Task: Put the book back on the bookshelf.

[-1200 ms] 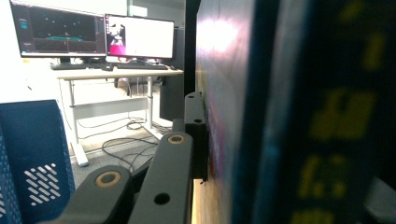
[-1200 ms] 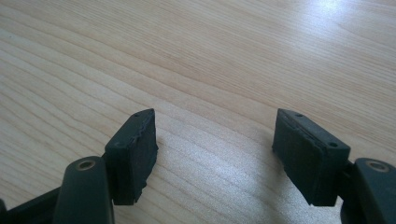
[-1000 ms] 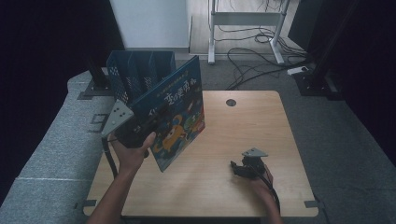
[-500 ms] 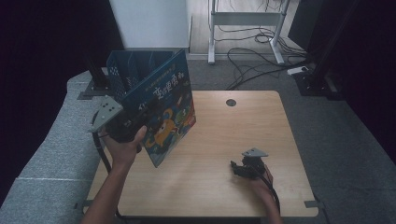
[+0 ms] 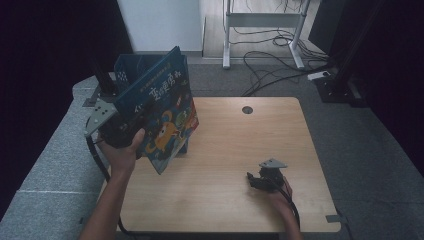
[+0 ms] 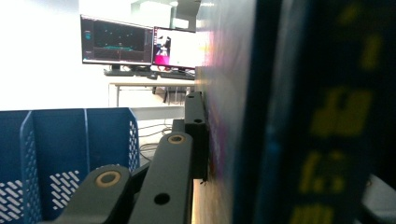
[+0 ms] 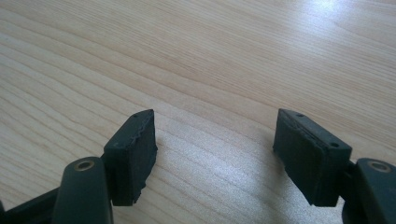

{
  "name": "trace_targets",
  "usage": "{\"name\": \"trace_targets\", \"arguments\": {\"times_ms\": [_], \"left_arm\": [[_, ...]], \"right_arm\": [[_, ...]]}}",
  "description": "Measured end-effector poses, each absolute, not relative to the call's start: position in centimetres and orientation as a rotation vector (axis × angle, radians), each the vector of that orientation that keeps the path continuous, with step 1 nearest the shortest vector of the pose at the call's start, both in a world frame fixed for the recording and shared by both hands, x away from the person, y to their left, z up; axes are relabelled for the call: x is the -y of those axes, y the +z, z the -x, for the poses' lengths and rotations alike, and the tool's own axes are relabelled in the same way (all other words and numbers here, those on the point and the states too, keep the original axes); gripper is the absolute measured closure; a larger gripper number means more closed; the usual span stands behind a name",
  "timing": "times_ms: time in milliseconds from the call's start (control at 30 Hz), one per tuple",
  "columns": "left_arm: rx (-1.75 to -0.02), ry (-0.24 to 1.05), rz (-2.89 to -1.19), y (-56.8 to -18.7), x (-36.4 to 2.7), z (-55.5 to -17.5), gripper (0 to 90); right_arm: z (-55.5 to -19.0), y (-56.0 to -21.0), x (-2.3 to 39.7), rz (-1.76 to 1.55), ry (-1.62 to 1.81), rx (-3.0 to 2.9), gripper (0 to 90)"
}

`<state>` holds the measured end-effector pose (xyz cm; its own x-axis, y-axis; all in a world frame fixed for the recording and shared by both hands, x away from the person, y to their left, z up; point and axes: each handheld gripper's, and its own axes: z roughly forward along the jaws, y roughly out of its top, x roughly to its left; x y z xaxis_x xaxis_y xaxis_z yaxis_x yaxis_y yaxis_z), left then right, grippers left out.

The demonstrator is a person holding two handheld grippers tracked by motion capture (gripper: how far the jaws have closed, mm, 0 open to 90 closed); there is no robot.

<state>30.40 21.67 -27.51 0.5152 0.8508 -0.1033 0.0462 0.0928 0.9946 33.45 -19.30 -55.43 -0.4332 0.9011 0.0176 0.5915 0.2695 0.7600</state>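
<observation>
A wooden table [image 5: 235, 150] stands on grey carpet in a dim room, with a white panel, a metal frame and loose cables on the floor toward 12 o'clock. A dark grommet hole [image 5: 247, 109] marks the tabletop near its far edge.

The picture book [image 5: 162, 117], blue-covered with a bright cartoon illustration and yellow lettering, is held clear of the table at about 10 o'clock of the tabletop, tilted, with its lower corner pointing down over the wood. Its lettering is too small to read in the high view. In the left gripper view the book [image 6: 299, 112] stands edge-on and close to the lens, so the cover is blurred and cut off at the right.

The left gripper [image 5: 117, 131] is clenched on the book's lower left edge. Its jaws are largely covered by the hand [image 5: 122, 152] and the book in the high view, while one black pad lies flat against the cover in its own view.

A blue perforated file rack [image 5: 131, 70] stands behind the book at the table's 11 o'clock corner. The book hides most of it, and its compartments are hard to make out.

The right gripper [image 5: 257, 181] rests low at 5 o'clock on the table, well apart from the book. Its jaws [image 7: 215, 154] stand released, with bare wood between them.
</observation>
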Motion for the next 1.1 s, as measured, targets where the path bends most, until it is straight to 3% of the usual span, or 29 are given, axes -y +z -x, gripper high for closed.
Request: {"name": "trace_targets", "arguments": {"times_ms": [1100], "left_arm": [[-0.981, 0.833, -1.286, -27.2, -24.5, -32.5, 82.2]], "right_arm": [[-33.5, -55.4, 19.3, -1.35, 0.991, -2.123, 29.0]]}}
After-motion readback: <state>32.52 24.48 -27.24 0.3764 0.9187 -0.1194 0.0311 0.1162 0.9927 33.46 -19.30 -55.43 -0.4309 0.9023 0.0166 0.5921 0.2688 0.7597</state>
